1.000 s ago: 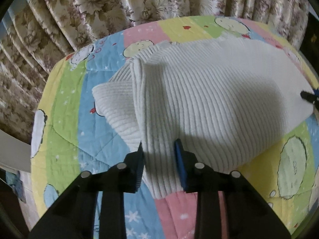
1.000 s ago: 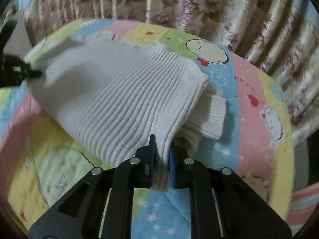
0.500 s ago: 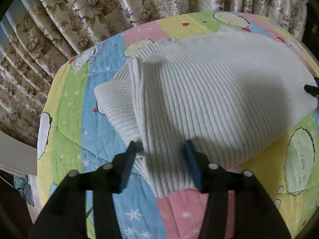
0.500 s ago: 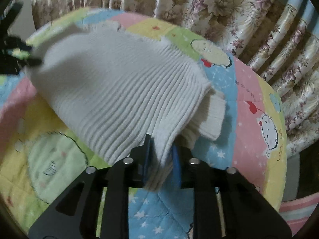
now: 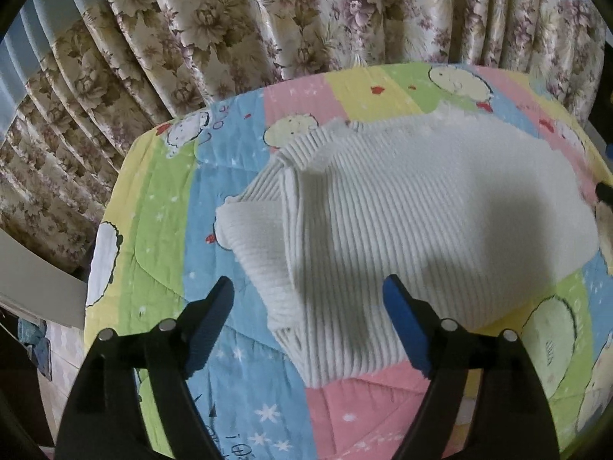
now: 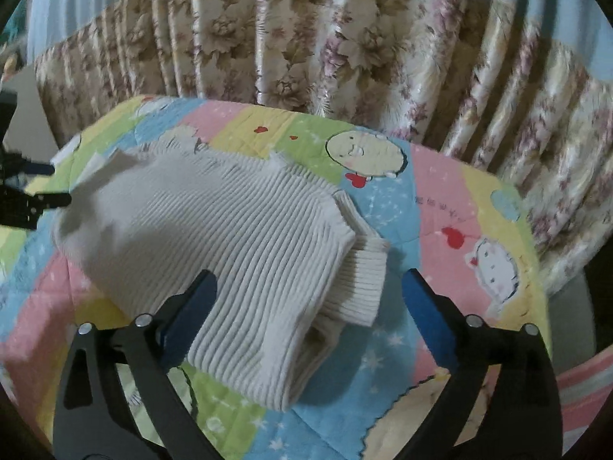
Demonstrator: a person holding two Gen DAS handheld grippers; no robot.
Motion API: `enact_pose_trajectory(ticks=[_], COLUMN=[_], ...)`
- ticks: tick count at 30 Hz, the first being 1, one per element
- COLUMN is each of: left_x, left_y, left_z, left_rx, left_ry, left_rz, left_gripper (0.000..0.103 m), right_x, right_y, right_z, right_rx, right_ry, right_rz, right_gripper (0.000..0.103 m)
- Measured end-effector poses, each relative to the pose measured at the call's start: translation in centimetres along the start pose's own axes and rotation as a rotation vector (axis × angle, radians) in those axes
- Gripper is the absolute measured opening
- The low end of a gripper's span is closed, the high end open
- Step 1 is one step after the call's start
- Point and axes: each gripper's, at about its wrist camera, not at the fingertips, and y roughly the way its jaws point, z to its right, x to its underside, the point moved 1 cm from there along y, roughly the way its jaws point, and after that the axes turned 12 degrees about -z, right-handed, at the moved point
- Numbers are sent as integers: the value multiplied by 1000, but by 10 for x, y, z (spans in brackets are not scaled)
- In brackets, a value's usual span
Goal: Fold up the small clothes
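Sweater (image 5: 413, 222), white and ribbed, lies folded on the quilt (image 5: 161, 199), a patchwork of pink, blue, green and yellow panels with cartoon figures. A ribbed sleeve (image 5: 253, 237) sticks out from under the folded body on the left side of the left wrist view; the right wrist view shows another cuff (image 6: 364, 280) poking out on the right. The left gripper (image 5: 308, 295) hangs over the near edge of the sweater with its jaws spread wide, holding nothing. The right gripper (image 6: 308, 280) is likewise wide open above the sweater's near corner, gripping nothing. Blue pads line each jaw. Floral curtains (image 5: 268, 27) hang behind the quilt. No containers are in view.
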Motion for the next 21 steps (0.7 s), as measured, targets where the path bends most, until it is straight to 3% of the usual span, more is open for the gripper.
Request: enact_pose_trajectory(ticks=[2,5,9,12,15,21], left_x=[-3,-9,-25,-43,-58,-64], left_y=[0,-1,1,18,40,77], left_z=[2,6,18,25,24,11], left_rx=[18,76,155,159,153,33], left_ry=[-13,-31,-31,-29,-39,-1], left_rz=[-1,8,21,5,-20,-68], left_gripper=[89,91,91,91,91,93], right_x=[-1,-1,-13,-29,-43,-50], right_y=[7,11,22,38,61,101], right_z=[7,15,3,-14,-32,-35], right_rx=[-40,-118,-177,-216,-191,-62], right_ry=[65,141,139,117,71,-13], right_rz=[-10,14,16,8,-42,-165], right_gripper=[98,99,100,100,100,100])
